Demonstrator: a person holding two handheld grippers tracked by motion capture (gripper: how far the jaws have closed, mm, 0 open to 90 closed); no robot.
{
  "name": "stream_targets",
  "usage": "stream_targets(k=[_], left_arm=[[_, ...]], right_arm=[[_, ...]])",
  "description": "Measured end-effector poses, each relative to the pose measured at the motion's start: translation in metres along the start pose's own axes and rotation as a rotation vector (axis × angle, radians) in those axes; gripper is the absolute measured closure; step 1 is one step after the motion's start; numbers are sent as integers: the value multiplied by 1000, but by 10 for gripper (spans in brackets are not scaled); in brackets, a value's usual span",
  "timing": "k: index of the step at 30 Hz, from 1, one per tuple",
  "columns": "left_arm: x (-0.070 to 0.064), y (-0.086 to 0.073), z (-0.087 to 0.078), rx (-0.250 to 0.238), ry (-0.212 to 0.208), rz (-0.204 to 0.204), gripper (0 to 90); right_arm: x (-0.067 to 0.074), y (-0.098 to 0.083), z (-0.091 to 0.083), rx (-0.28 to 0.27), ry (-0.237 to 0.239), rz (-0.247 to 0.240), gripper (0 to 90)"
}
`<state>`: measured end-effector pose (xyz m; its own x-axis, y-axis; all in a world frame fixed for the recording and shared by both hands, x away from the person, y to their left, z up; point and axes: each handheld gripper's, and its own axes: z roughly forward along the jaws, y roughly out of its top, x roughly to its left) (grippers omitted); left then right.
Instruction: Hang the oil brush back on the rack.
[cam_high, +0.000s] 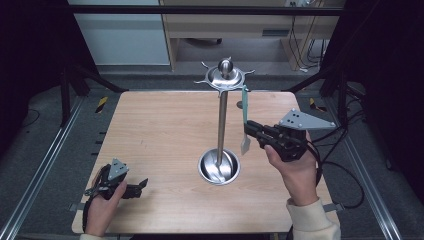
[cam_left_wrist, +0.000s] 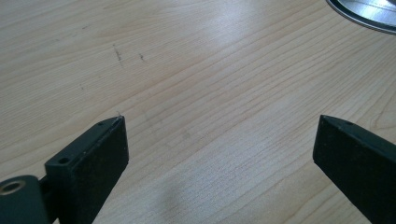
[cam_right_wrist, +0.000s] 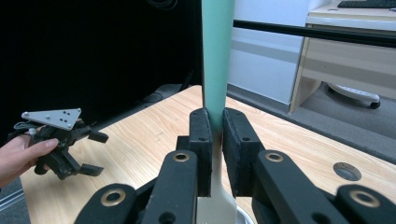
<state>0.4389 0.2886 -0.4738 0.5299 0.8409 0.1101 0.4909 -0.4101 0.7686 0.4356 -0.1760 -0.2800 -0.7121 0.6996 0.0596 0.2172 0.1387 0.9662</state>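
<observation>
my right gripper (cam_high: 248, 131) is clamped on a utensil with a green handle (cam_high: 244, 102), the jaws pressed narrow on either side of the handle. in the right gripper view (cam_right_wrist: 215, 154) the green handle (cam_right_wrist: 217, 56) rises straight up between the jaws, and the pale metal end hangs below them. from the high view, the utensil stands upright in the air, just to the right of the metal rack's (cam_high: 222, 117) thin pole and below its top disc with the hooks; i cannot tell whether the handle's top touches a hook. the rack's round base bowl (cam_high: 219, 167) sits on the wooden table (cam_high: 160, 130) near the middle, a little below and left of the held utensil.

my left gripper (cam_high: 141, 186) rests low at the near left corner of the table, well apart from the rack. its jaws stand wide in the left gripper view (cam_left_wrist: 219, 140), with bare wood between them and the edge of the base bowl (cam_left_wrist: 369, 14) at the top right.
</observation>
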Motion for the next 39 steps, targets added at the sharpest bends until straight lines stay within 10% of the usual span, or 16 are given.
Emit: stream_targets(k=[28, 39], left_arm=[[1, 0, -1, -8, 7, -8, 31], [1, 0, -2, -10, 11, -8, 31]], right_arm=[[-8, 7, 0, 59, -29, -23, 757], [-21, 15, -31, 59, -196, -34, 377]])
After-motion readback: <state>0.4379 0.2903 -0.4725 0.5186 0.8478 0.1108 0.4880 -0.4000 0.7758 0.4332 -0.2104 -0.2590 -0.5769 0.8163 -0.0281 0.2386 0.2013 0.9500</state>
